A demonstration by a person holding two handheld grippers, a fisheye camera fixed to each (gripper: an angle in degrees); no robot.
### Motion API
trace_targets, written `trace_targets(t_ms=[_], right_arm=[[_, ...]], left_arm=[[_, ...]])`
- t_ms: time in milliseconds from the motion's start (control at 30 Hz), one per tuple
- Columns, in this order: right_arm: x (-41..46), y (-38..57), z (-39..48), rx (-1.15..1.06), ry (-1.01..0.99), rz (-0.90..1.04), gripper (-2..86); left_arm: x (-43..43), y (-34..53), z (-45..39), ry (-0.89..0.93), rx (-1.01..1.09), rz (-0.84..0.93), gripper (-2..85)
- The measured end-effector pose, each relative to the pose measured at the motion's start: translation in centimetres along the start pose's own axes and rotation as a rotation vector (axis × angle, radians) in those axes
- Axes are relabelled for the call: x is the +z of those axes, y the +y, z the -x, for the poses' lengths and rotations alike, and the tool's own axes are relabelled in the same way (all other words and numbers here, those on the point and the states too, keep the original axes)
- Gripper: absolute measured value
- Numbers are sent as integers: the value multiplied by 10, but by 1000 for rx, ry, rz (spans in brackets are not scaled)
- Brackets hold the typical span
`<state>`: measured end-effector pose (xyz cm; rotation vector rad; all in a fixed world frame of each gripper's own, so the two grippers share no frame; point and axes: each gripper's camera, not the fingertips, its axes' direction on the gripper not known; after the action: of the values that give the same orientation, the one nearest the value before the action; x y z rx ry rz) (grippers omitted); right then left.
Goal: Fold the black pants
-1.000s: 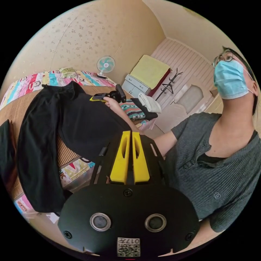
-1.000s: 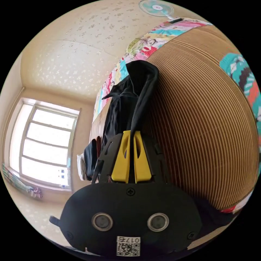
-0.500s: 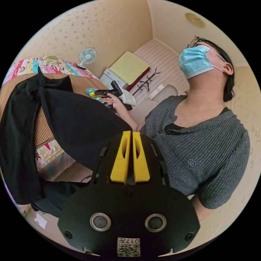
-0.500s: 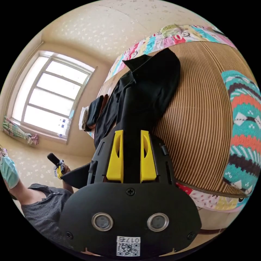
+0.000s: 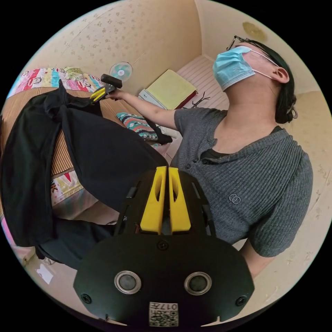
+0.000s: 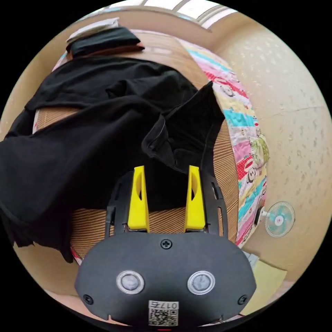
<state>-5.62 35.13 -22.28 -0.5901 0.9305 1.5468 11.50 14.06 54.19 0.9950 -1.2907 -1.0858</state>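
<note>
The black pants (image 6: 86,138) lie spread over a striped woven mat (image 6: 224,166) on the bed, with the waistband (image 6: 155,135) bunched up. My right gripper (image 6: 166,170) hovers just over that waist end, jaws wide open, with cloth under them but not pinched. In the left gripper view the right gripper (image 5: 99,94) shows at the end of the person's outstretched arm, above the pants (image 5: 100,148). One pant leg runs off the bed edge up to my left gripper (image 5: 165,170), whose yellow jaws are shut on the leg's end.
A colourful cartoon quilt (image 6: 249,138) edges the mat by the wall. A small fan (image 6: 278,219) stands beyond it. Folded dark clothes (image 6: 103,39) sit at the mat's far end. A patterned knit garment (image 5: 136,124) lies near the person (image 5: 249,166), who stands close.
The right gripper opened, let go of the pants and swung over to the waist end. The left gripper stays shut on the leg.
</note>
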Motion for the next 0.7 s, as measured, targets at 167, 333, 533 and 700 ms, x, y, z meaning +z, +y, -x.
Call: trace_targets(t_ms=[167, 333, 533, 700], right_arm=[[19, -35, -92, 297, 12, 4, 35], [55, 45, -194, 1053, -27, 6, 123], [117, 133, -161, 1273, -447, -108, 155], [116, 143, -128, 1214, -532, -212, 61]], left_arm=[[-10, 4, 11, 72, -30, -24, -4], [-22, 10, 22, 101, -75, -55, -4], [-38, 10, 33, 167, -82, -101, -4], [-49, 4, 21, 147, -53, -110, -4]])
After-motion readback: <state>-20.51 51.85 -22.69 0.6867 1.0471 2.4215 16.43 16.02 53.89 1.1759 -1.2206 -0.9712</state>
